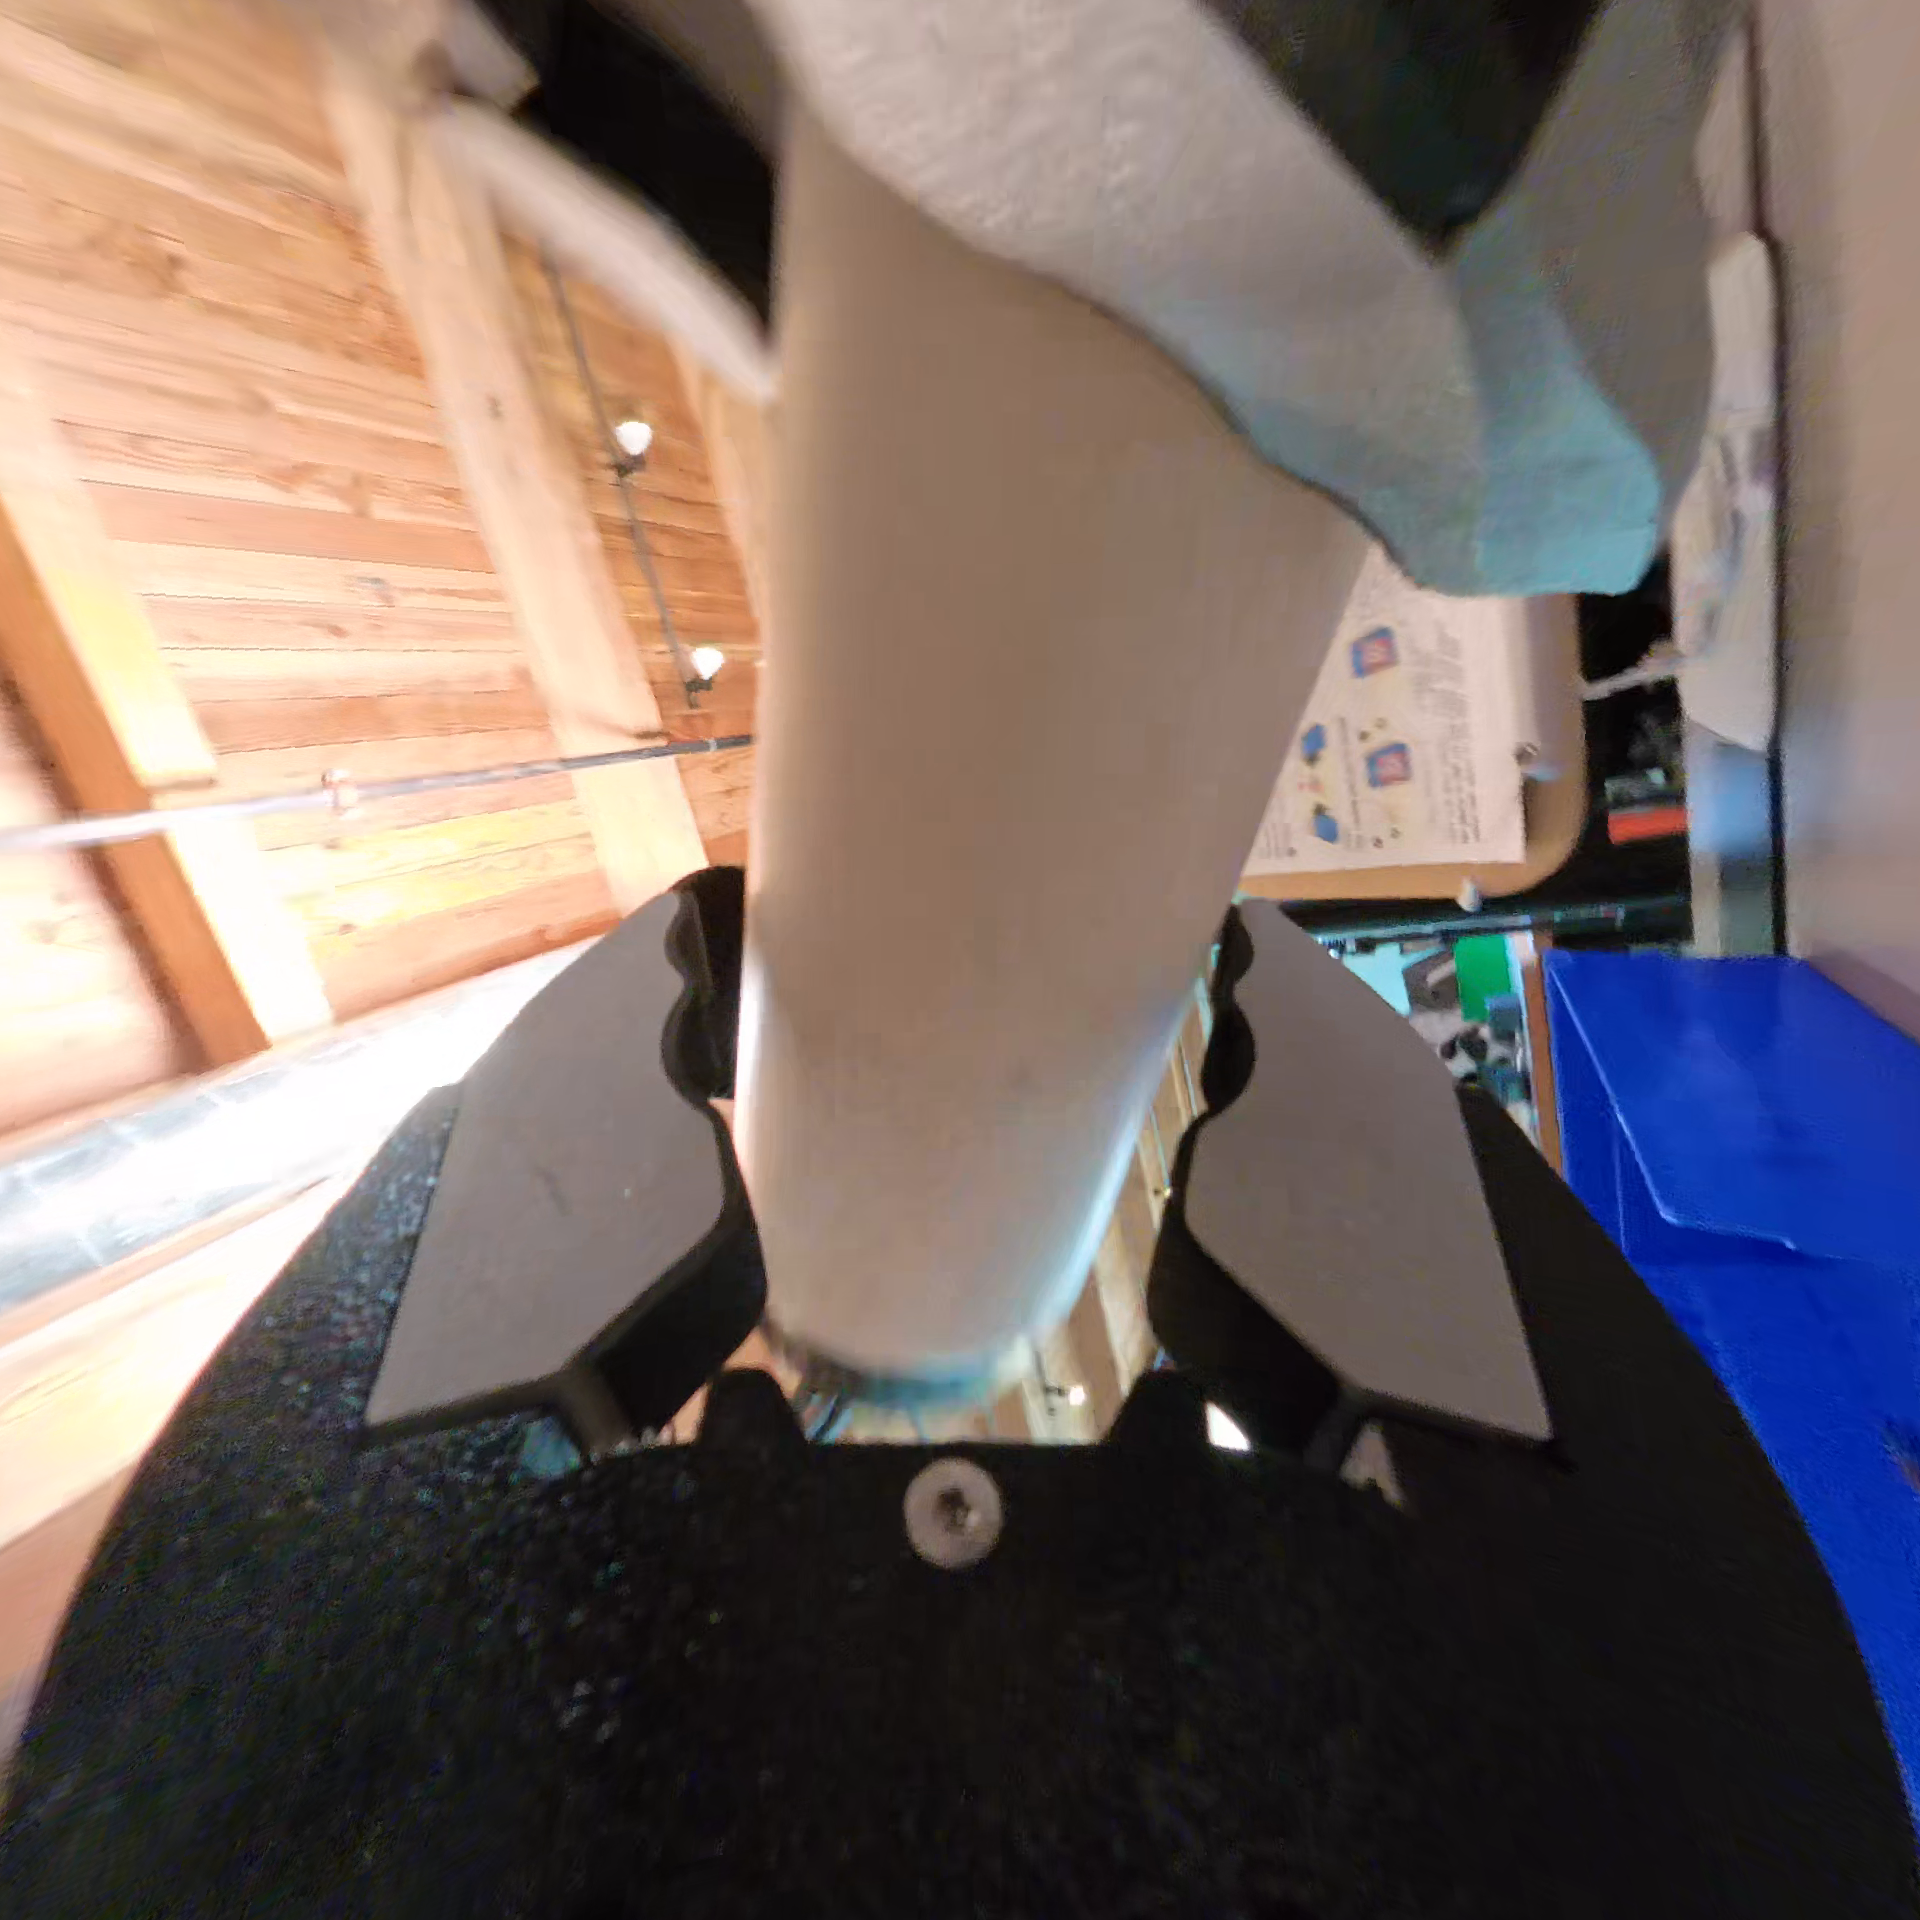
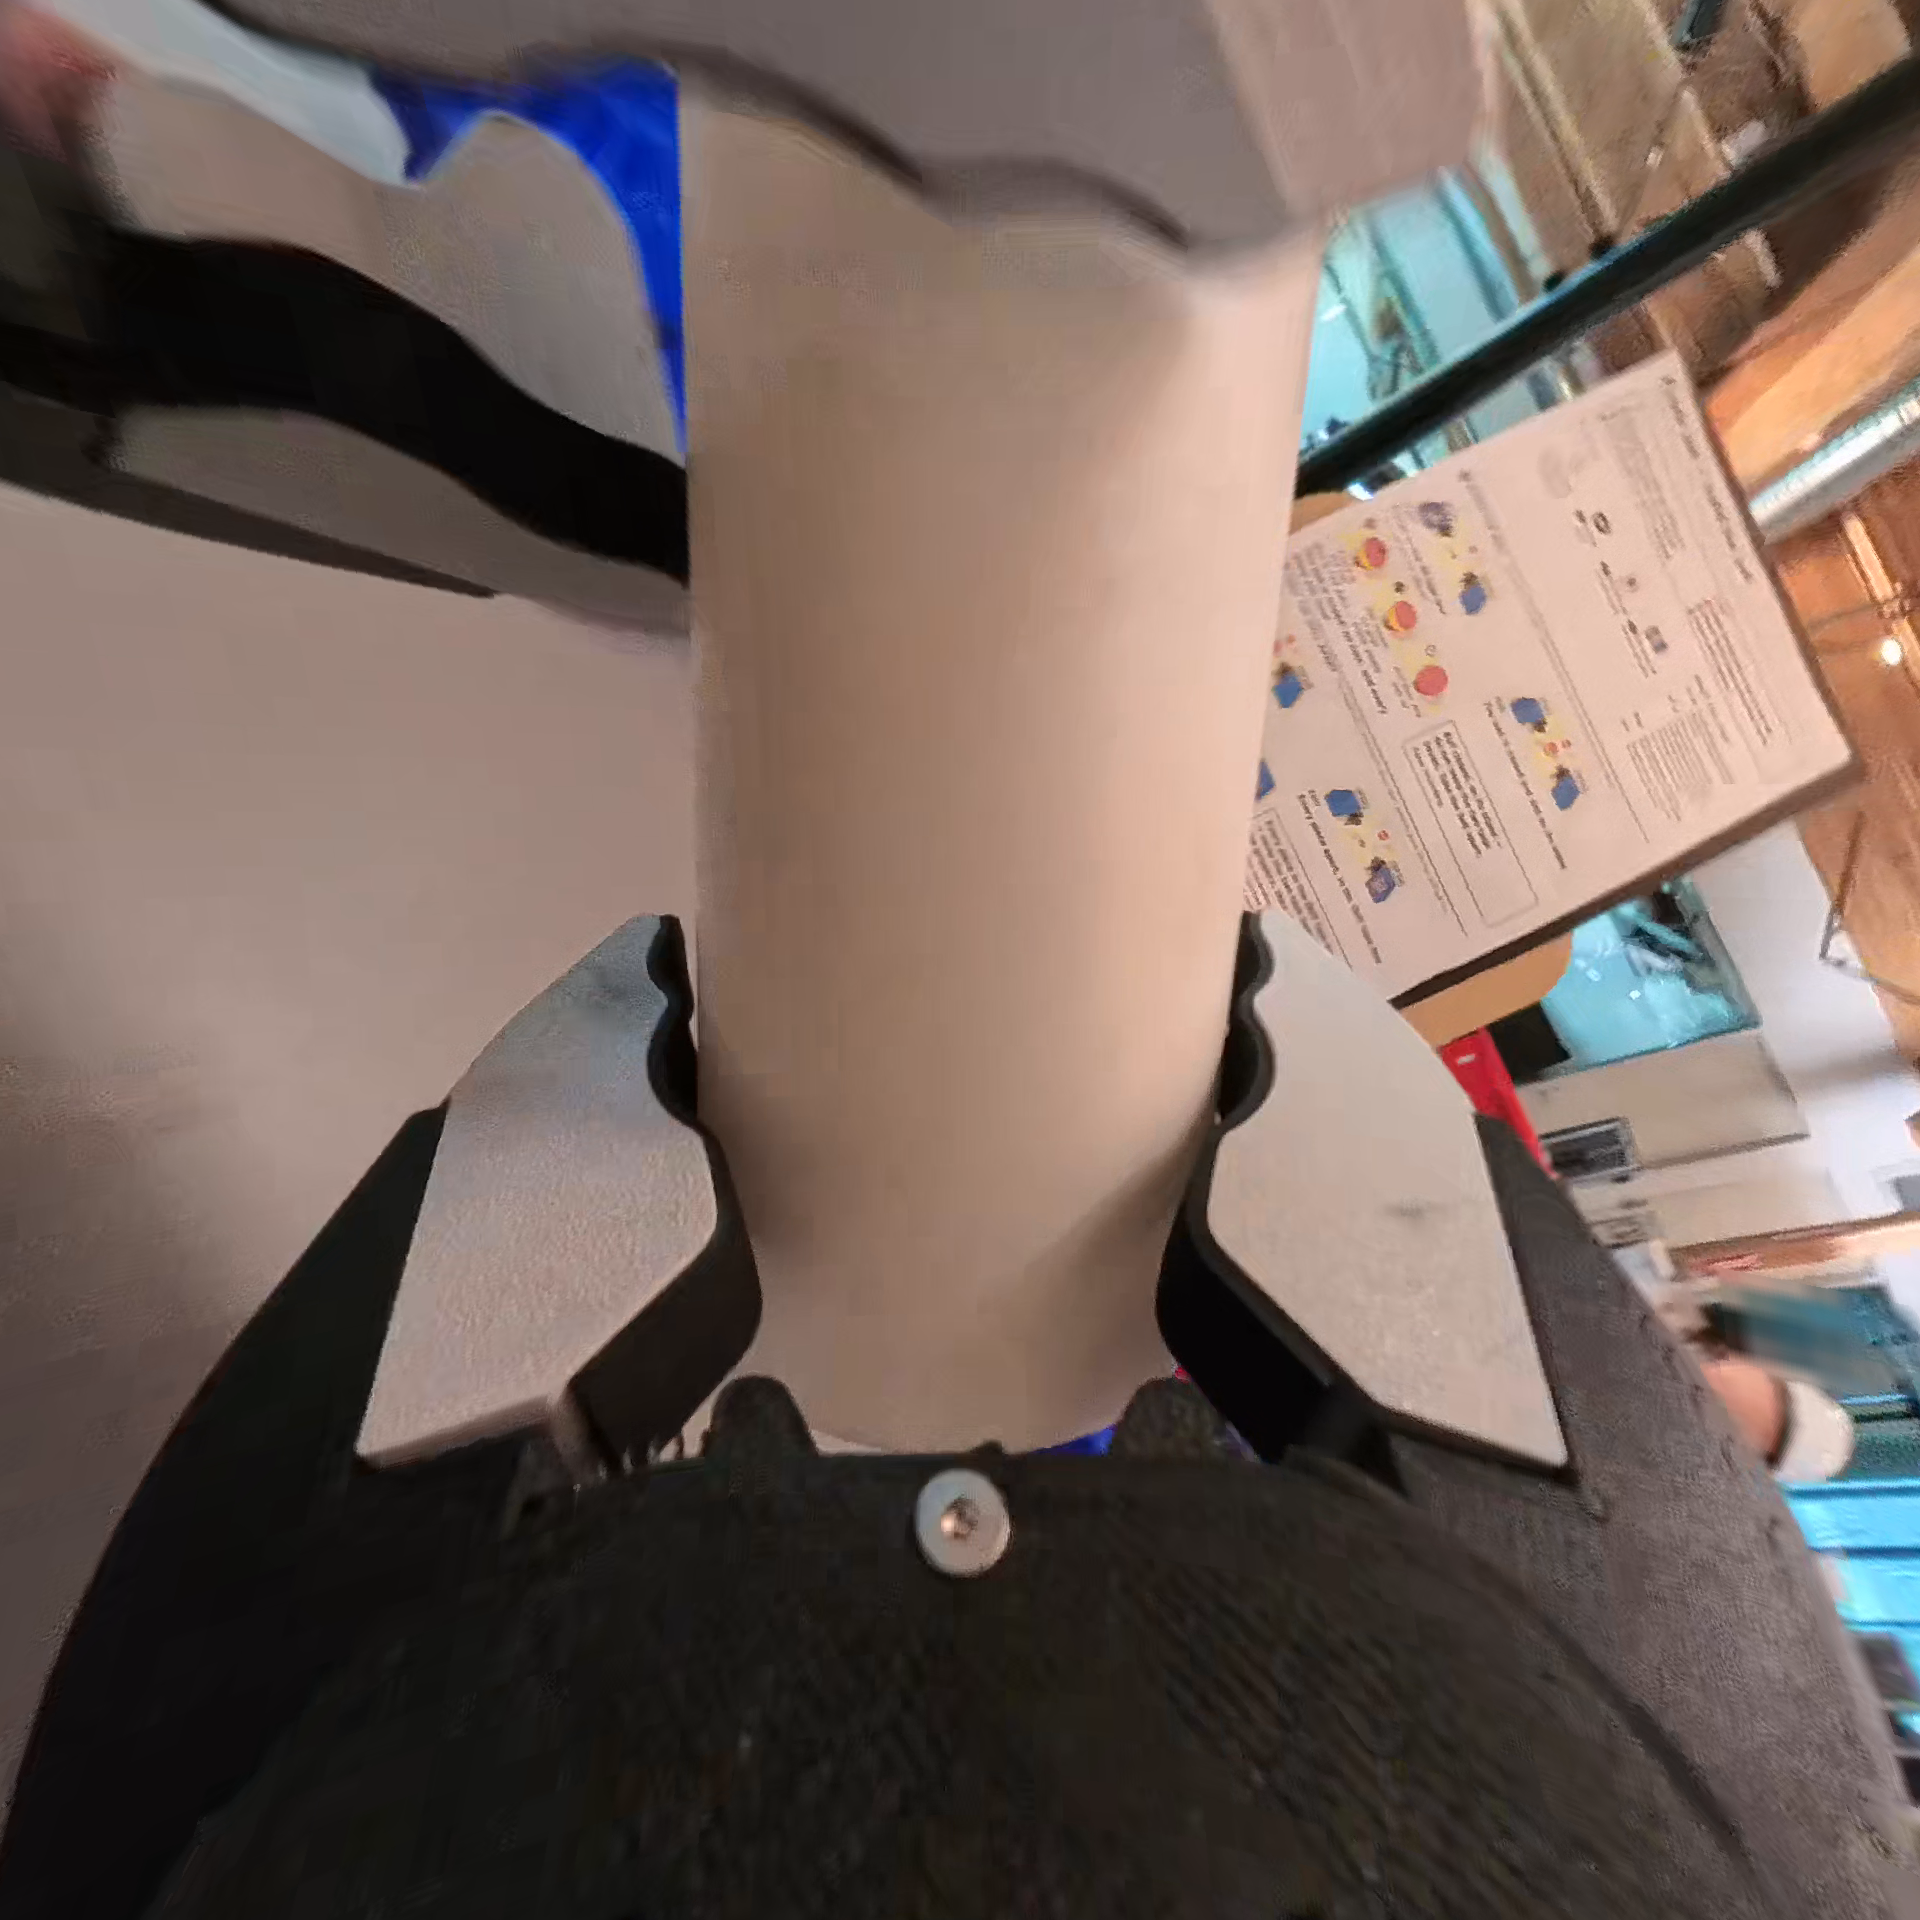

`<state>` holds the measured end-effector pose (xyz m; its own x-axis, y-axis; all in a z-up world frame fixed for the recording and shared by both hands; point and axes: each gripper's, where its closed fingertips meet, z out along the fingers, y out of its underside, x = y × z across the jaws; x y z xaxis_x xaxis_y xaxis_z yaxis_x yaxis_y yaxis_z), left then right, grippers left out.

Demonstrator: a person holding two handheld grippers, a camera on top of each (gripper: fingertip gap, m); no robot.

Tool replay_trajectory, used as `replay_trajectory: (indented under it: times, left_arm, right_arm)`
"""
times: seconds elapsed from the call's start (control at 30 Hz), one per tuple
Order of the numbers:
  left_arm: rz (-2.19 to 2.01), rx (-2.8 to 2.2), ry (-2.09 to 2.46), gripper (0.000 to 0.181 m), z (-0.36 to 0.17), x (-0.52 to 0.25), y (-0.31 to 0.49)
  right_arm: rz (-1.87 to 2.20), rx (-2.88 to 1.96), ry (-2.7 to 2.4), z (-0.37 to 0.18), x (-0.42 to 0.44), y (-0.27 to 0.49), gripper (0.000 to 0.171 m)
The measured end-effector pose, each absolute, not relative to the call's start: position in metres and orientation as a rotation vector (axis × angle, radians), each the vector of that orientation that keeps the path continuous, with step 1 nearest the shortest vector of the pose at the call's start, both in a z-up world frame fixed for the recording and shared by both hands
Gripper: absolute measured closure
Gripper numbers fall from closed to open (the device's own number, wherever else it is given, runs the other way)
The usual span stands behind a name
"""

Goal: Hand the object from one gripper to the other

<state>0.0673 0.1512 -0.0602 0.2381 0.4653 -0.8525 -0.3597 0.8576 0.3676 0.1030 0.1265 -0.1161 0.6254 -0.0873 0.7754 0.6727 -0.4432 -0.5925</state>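
Both grippers, left (image 1: 961,1081) and right (image 2: 961,1091), clamp the tan tube (image 2: 977,727).

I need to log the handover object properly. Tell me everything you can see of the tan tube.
The tan tube is a plain, smooth cylinder, matte like cardboard, with no visible markings. In the left wrist view its near end sits deep between the left claw's fingers; the left one touches it, while a slim gap shows on the right. In the right wrist view the right claw hugs the tube on both sides. Each view shows the opposite claw at the tube's far end. Motion blur hides finer detail.
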Motion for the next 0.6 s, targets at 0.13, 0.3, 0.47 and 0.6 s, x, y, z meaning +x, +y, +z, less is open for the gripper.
replay_trajectory:
  times: [0.13, 0.3, 0.47, 0.6]
  left_arm:
    - [0.146, -0.112, 1.091, 0.085, -0.009, 0.036, 0.149]
    - [-1.124, -0.638, 1.190, 0.078, 0.009, 0.023, 0.133]
    - [-1.823, -0.825, 1.341, 0.081, -0.024, 0.041, 0.125]
    - [-1.948, -0.754, 1.406, 0.092, -0.038, 0.041, 0.118]
  right_arm:
    - [-0.684, -1.725, -0.268, -0.092, 0.116, 0.115, 0.072]
    - [-0.188, -1.511, -0.212, -0.068, 0.091, 0.109, 0.072]
    - [0.053, -1.501, -0.347, -0.080, 0.049, 0.119, 0.071]
    - [0.247, -1.526, -0.358, -0.097, 0.026, 0.129, 0.072]
